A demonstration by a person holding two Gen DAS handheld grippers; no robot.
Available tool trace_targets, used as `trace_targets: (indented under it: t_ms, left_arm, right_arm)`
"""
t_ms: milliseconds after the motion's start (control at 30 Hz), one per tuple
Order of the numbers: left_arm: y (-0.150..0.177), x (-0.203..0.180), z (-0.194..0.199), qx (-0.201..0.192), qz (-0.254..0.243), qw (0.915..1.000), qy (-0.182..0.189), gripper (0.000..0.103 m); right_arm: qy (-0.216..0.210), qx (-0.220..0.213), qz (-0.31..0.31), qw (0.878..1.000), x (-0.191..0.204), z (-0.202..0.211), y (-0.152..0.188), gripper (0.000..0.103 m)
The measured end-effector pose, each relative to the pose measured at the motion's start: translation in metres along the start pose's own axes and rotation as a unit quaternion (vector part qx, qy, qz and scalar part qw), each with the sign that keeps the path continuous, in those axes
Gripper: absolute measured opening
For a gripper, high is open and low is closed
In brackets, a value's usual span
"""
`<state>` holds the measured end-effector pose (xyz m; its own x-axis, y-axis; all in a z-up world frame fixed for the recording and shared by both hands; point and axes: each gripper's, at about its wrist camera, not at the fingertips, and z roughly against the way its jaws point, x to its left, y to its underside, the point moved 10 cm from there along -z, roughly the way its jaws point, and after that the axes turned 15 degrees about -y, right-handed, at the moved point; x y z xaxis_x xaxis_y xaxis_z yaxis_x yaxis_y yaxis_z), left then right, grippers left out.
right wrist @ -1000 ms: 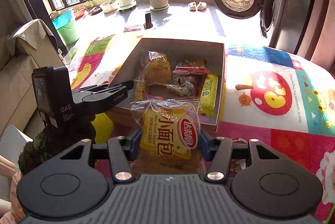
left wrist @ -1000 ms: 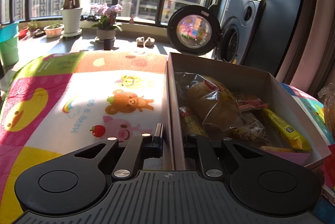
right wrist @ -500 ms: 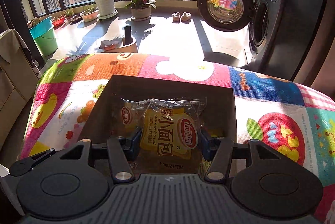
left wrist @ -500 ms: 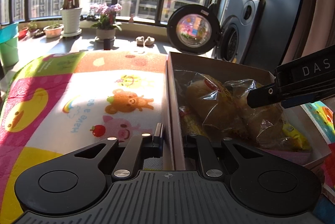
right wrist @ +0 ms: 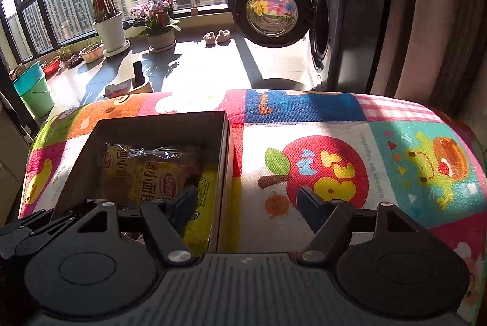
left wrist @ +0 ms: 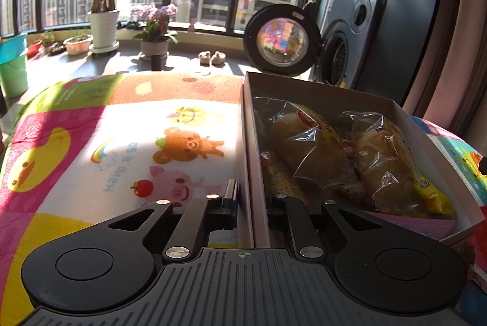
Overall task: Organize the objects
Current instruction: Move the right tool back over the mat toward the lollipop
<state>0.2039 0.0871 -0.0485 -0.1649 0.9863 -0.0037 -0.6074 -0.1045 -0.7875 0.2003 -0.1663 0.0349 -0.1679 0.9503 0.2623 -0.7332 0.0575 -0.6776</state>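
Left gripper [left wrist: 252,198] is clamped on the left wall of the cardboard box [left wrist: 248,143], one finger outside on the play mat [left wrist: 121,143], the other inside; right gripper [right wrist: 246,199] stands wide apart and holds nothing, straddling the box's right wall, its left finger over the box interior, its right finger over the mat; bread packet [right wrist: 158,177] lies inside the box, beside a second bread packet [left wrist: 307,143] and touching a yellow snack bar [right wrist: 202,204] along the right wall; smaller wrappers beneath are probably snacks, too shadowed to identify; washing machine [right wrist: 325,21] stands behind with its door open.
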Motion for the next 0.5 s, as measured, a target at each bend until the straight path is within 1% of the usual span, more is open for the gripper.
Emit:
trace_targets:
  t_ms: [67, 100, 133, 167, 200, 233, 267, 367, 433, 500]
  left_arm:
    - [0.000, 0.000, 0.000, 0.000, 0.000, 1.0000, 0.000, 0.014]
    - [0.000, 0.000, 0.000, 0.000, 0.000, 1.0000, 0.000, 0.014]
    - [0.000, 0.000, 0.000, 0.000, 0.000, 1.0000, 0.000, 0.014]
    - [0.000, 0.000, 0.000, 0.000, 0.000, 1.0000, 0.000, 0.014]
    - [0.000, 0.000, 0.000, 0.000, 0.000, 1.0000, 0.000, 0.014]
    - [0.000, 0.000, 0.000, 0.000, 0.000, 1.0000, 0.000, 0.014]
    - [0.000, 0.000, 0.000, 0.000, 0.000, 1.0000, 0.000, 0.014]
    - [0.000, 0.000, 0.000, 0.000, 0.000, 1.0000, 0.000, 0.014]
    - [0.000, 0.000, 0.000, 0.000, 0.000, 1.0000, 0.000, 0.014]
    - [0.000, -0.001, 0.000, 0.000, 0.000, 1.0000, 0.000, 0.014]
  right_arm:
    - [0.032, 0.000, -0.016, 0.999, -0.029, 0.007, 0.010, 0.072]
    - [0.047, 0.006, -0.020, 0.999, -0.043, 0.008, 0.017, 0.068]
    - [0.062, 0.015, -0.021, 0.998, -0.056, 0.009, 0.025, 0.058]
    - [0.077, 0.027, -0.022, 0.996, -0.068, 0.007, 0.034, 0.053]
    - [0.087, 0.042, -0.023, 0.995, -0.079, 0.006, 0.046, 0.045]
    - [0.093, 0.051, -0.027, 0.994, -0.085, 0.005, 0.054, 0.042]
    - [0.097, 0.061, -0.034, 0.993, -0.094, 0.003, 0.066, 0.042]
    - [0.096, 0.070, -0.049, 0.992, -0.103, 0.001, 0.087, 0.041]
    - [0.093, 0.060, -0.046, 0.993, -0.102, 0.003, 0.092, 0.041]
    - [0.090, 0.063, -0.043, 0.993, -0.099, 0.007, 0.096, 0.041]
